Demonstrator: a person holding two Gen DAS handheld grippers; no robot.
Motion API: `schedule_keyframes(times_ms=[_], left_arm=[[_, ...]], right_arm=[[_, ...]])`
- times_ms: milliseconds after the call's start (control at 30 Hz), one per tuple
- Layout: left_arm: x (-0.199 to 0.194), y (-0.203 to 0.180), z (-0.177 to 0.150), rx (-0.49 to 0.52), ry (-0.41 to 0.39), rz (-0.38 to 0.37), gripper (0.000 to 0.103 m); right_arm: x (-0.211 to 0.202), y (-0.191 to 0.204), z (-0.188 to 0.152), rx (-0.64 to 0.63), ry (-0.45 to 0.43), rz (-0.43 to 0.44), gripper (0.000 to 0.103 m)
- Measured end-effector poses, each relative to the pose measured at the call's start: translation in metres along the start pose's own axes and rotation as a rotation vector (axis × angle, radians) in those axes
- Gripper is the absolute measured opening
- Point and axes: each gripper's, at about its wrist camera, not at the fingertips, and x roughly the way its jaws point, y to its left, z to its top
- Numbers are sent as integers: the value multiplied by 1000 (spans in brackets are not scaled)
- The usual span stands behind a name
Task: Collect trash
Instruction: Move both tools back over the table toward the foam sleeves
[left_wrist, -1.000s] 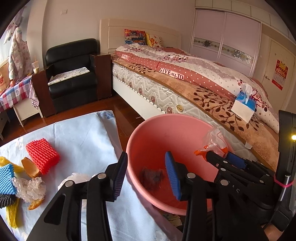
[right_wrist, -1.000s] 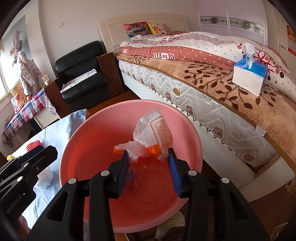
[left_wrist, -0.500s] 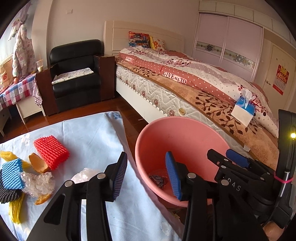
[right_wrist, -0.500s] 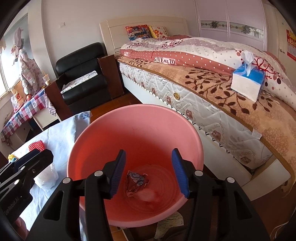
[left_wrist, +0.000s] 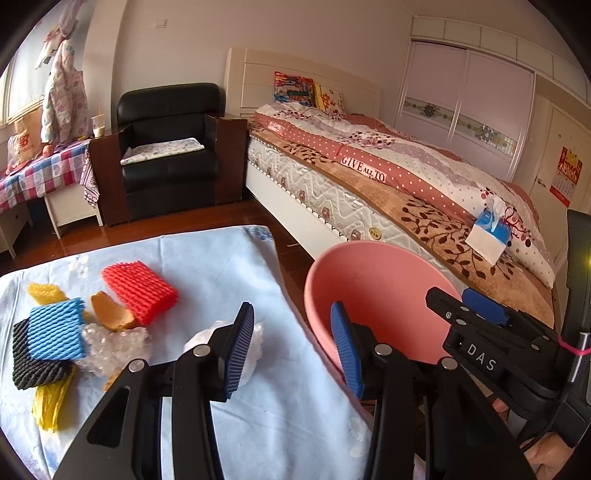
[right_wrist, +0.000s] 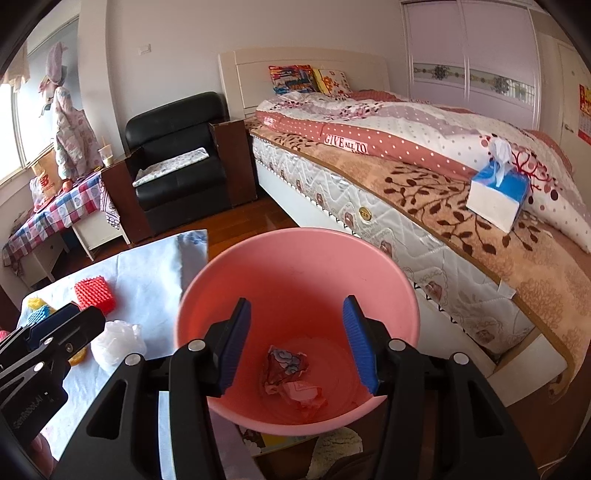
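1. Right wrist view: right gripper (right_wrist: 295, 341) spread and empty, above round pink plastic bucket (right_wrist: 402, 291) at frame centre; crumpled wrappers (right_wrist: 291, 376) on its floor.
2. Left wrist view: left gripper (left_wrist: 291, 349) spread, holding nothing, over pale blue cloth (left_wrist: 221, 266).
3. Likely between drops; next calls for pinching crumpled clear plastic (left_wrist: 255, 334) at lower centre.
4. Red foam netting (left_wrist: 138, 290) and blue foam netting (left_wrist: 55, 328) waiting at left.
5. Bucket base cut off; plastic partly hidden behind finger.

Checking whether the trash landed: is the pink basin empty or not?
Not empty. The right wrist view shows crumpled wrappers lying on the bottom of the basin, below the open right gripper.
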Motion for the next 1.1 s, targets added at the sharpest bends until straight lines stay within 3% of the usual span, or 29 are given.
schedule_keyframes(times_ms=[600,1100], left_arm=[[-57,60,-15,-85,-62,57,48],[-132,189,-77,-258,-59,288,52]], right_arm=[[-27,58,-8,-100,-11,44,53],[-27,103,-32,-95,92,267,53]])
